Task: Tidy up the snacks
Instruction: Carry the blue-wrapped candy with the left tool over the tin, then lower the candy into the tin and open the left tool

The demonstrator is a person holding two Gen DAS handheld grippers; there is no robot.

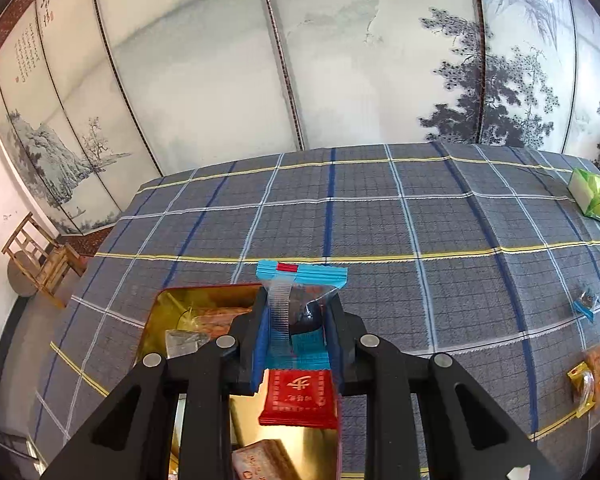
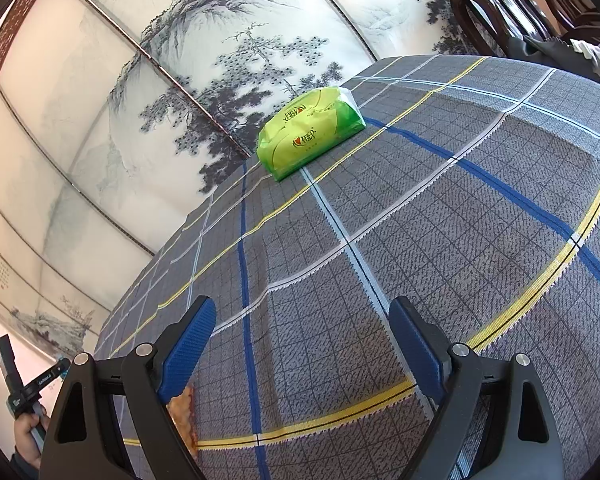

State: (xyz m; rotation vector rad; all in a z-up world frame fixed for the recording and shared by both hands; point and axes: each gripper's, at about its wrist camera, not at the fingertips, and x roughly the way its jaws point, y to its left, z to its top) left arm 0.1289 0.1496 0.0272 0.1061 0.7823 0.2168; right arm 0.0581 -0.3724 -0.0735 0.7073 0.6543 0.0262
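The left tongs [image 1: 296, 320] clench a blue-edged snack packet [image 1: 300, 280] at lower centre above the gold tin [image 1: 160, 320]; the right tongs [image 2: 300, 344] gape empty.

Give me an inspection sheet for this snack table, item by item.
Surface: grey plaid tablecloth.
Job's things: gold tin, open, snacks inside; blue-and-clear snack packet above it; red packet over the tin.
Clutter: green tissue pack; small blue packet and orange packet loose on the cloth.
Grippers: left tool shut on the blue-and-clear packet; right tool open, empty.
Cables: nothing seen.
Surroundings: ink-landscape screen; wooden chair.
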